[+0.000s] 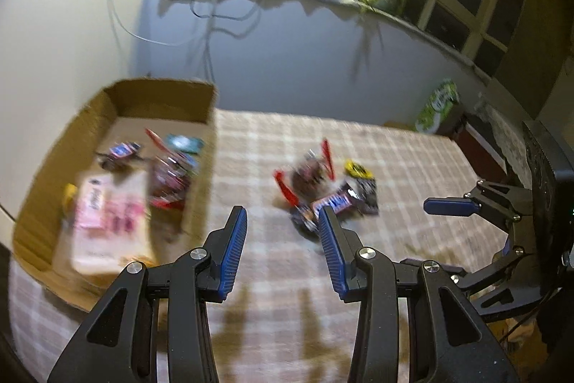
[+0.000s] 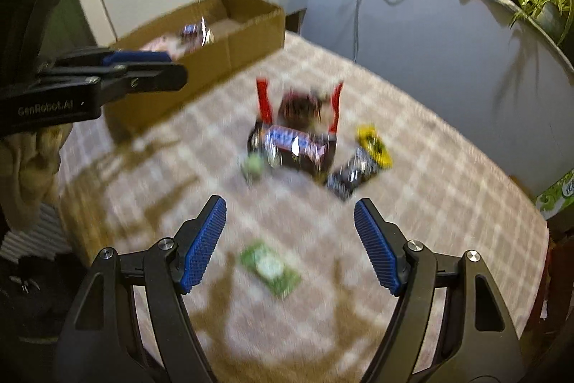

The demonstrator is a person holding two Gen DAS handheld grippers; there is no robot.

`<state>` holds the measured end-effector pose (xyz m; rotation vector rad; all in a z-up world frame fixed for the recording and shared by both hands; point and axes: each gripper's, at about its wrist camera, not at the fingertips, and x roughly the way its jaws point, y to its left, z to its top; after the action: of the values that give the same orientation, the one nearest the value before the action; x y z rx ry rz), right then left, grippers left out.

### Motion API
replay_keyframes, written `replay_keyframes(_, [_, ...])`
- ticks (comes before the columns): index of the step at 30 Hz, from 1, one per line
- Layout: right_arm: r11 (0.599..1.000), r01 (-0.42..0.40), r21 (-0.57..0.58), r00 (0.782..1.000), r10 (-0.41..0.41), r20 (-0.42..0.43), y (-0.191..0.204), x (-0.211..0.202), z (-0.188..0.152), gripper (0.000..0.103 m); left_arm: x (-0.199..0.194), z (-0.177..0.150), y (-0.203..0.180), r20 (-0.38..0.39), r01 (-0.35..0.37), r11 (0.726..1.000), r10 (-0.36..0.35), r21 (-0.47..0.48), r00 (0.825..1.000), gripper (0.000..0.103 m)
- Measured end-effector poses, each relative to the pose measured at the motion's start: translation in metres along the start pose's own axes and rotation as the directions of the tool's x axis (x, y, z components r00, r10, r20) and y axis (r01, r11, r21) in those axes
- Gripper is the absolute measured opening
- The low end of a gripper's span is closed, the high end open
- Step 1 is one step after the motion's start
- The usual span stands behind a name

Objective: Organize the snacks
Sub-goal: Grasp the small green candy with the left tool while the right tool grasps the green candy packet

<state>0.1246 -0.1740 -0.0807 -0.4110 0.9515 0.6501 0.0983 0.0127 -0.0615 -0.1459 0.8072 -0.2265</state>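
right wrist view, right claw (image 2: 290, 214) spread empty, snack pile (image 2: 297, 146) ahead, left claw (image 1: 282, 216) spread empty

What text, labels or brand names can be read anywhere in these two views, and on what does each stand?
"GenRobot.AI": on the black finger of the left gripper, seen in the right wrist view.
Snack wrappers on the checked cloth: print blurred, unreadable.
Pink packet in the cardboard box: lettering blurred, unreadable.
Green carton at the far edge: print too blurred to read.
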Motion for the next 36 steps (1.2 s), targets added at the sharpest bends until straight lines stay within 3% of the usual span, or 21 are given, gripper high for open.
replay_keyframes(9, [0.998, -0.047, -0.037, 0.997, 0.045, -0.058, 0.003, 0.009, -0.027, 0.076, 0.035, -0.02, -0.032, -0.107, 0.031, 0.997, -0.024, 0.064, 0.994, 0.04])
replay_keyframes(12, [0.996, -0.057, -0.063, 0.996, 0.053, -0.068, 0.007, 0.013, -0.029, 0.07, 0.045, -0.022, -0.038, -0.128, 0.023, 0.996, -0.013, 0.083, 0.992, 0.04])
replay_keyframes(25, [0.987, -0.067, -0.144, 0.992, 0.051, -0.113, 0.012, 0.034, -0.029, 0.06, 0.073, -0.021, -0.048, -0.162, -0.014, 0.988, 0.039, 0.155, 0.986, 0.033])
replay_keyframes(28, [0.985, -0.104, -0.135, 0.988, 0.087, -0.125, 0.01, 0.037, -0.027, 0.047, 0.076, -0.019, -0.048, -0.165, -0.013, 0.987, 0.04, 0.162, 0.986, 0.03])
replay_keyframes(32, [0.983, -0.126, -0.134, 0.985, 0.108, -0.133, 0.012, 0.035, -0.029, 0.038, 0.079, -0.022, -0.05, -0.176, -0.005, 0.985, 0.037, 0.175, 0.984, 0.023])
replay_keyframes(36, [0.984, -0.132, -0.119, 0.984, 0.116, -0.135, 0.011, 0.033, -0.029, 0.027, 0.08, -0.023, -0.052, -0.175, -0.005, 0.982, 0.038, 0.186, 0.984, 0.022])
